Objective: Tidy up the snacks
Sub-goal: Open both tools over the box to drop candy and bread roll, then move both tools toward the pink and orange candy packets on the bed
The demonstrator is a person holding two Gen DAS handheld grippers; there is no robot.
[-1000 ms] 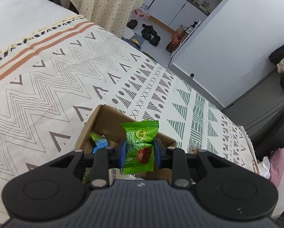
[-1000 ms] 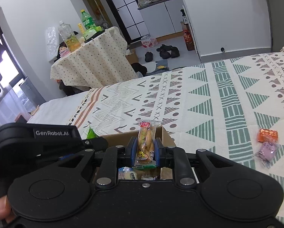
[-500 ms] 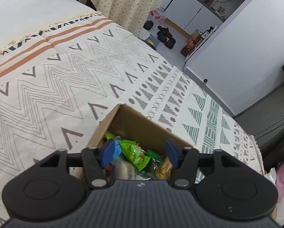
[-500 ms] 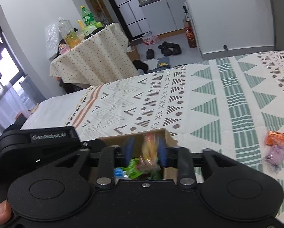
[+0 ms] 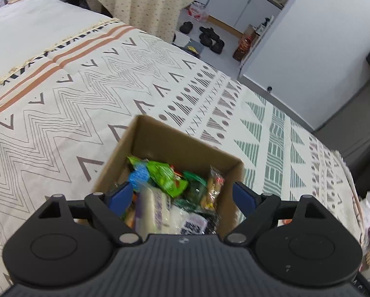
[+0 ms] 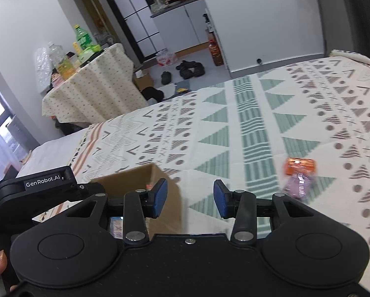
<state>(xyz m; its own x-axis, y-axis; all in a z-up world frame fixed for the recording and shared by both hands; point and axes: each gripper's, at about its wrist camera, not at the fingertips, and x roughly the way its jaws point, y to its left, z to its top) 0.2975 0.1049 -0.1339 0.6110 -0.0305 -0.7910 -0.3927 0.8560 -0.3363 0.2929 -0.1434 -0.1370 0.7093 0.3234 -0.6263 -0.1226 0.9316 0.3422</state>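
Cardboard box [image 5: 185,146] brims with bright wrapped snacks [image 5: 170,188]; both grippers' jaws, just opening, grip nothing.

Patterned bedspread [image 5: 61,104] covered the bed, dark shoes [image 6: 190,70] sat on the floor, bottles [image 6: 82,37] crowded a dotted tablecloth [image 6: 96,91].

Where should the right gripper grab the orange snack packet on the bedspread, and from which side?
Take the orange packet across its short width at mid-body, coming from above. It lies flat on the bedspread, so there is no edge to get under. The purple packet touches its near edge, so keep the fingers clear of that side. The right gripper is empty, its jaws just opened.
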